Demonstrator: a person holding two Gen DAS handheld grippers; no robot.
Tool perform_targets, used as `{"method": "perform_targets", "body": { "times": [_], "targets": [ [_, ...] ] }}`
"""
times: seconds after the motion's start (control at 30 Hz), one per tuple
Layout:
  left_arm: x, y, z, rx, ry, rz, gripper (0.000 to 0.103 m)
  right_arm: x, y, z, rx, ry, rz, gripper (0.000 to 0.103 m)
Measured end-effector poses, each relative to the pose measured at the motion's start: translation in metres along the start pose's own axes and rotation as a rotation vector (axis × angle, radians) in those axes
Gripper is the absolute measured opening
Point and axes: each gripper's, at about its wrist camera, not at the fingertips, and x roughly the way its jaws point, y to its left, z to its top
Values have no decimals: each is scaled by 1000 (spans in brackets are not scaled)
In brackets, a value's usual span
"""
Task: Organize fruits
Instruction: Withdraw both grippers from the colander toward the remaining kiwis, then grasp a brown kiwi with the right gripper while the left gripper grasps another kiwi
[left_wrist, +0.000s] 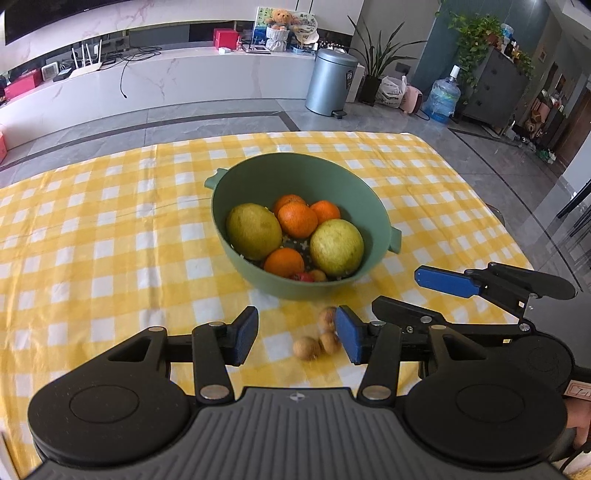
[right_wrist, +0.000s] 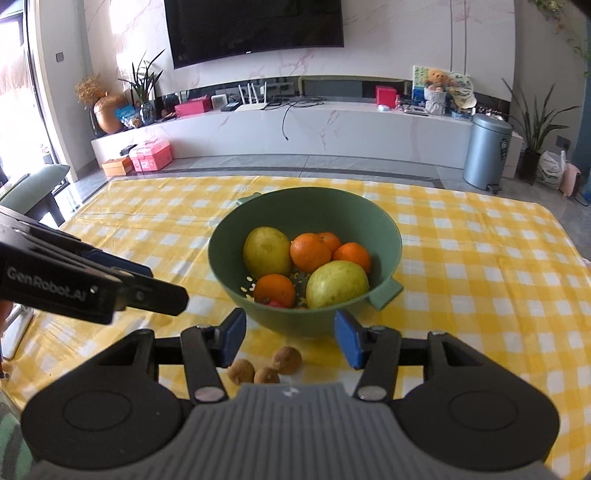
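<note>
Both grippers, left (left_wrist: 297, 336) and right (right_wrist: 290, 341), gape empty; bowl (right_wrist: 229, 273) rim half-hides a red fruit (right_wrist: 277, 304)

Grey pedal bin (left_wrist: 331, 82), wall-mounted television (right_wrist: 255, 27)

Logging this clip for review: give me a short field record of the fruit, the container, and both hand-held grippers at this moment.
surface: yellow checked tablecloth
container: green bowl, upright, near the table's middle
in bowl: two yellow-green fruits, four oranges, a small red fruit
outside bowl: three small brown fruits on the cloth, on the near side of the bowl
left hand-held gripper: open, empty, over the brown fruits
right hand-held gripper: open, empty, over the brown fruits
</note>
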Motion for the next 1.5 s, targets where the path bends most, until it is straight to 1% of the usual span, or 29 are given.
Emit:
{"method": "perform_targets", "body": {
  "times": [0.17,0.33,0.5,0.63,0.73,0.97,1.17,1.27,1.33,1.43,1.5],
  "targets": [
    [-8,-1,-17,-6,-15,-12,57,-14,9,-16,-6,-20,-32,51],
    [-3,1,-33,-27,9,-22,58,-19,16,-32,-18,-34,-67,51],
    [6,4,-48,-27,23,-22,57,-16,16,-49,-27,-13,-92,51],
    [12,11,-56,-51,21,-40,58,-12,13,-53,-16,-5,-71,51],
    [16,16,-61,-65,19,-43,57,-8,15,-55,-25,2,-72,51],
    [25,21,-66,-73,16,-56,57,7,15,-60,-7,52,-43,51],
    [37,22,-69,-71,31,-58,57,16,17,-63,1,69,-15,51],
    [43,22,-69,-60,31,-62,57,23,15,-63,18,78,-1,49],
    [46,20,-68,-48,27,-60,57,28,13,-62,36,88,7,43],
    [51,16,-66,-13,17,-56,57,36,7,-61,84,98,26,40],
    [55,14,-65,12,14,-57,56,40,3,-60,117,95,41,38]
  ]
}}
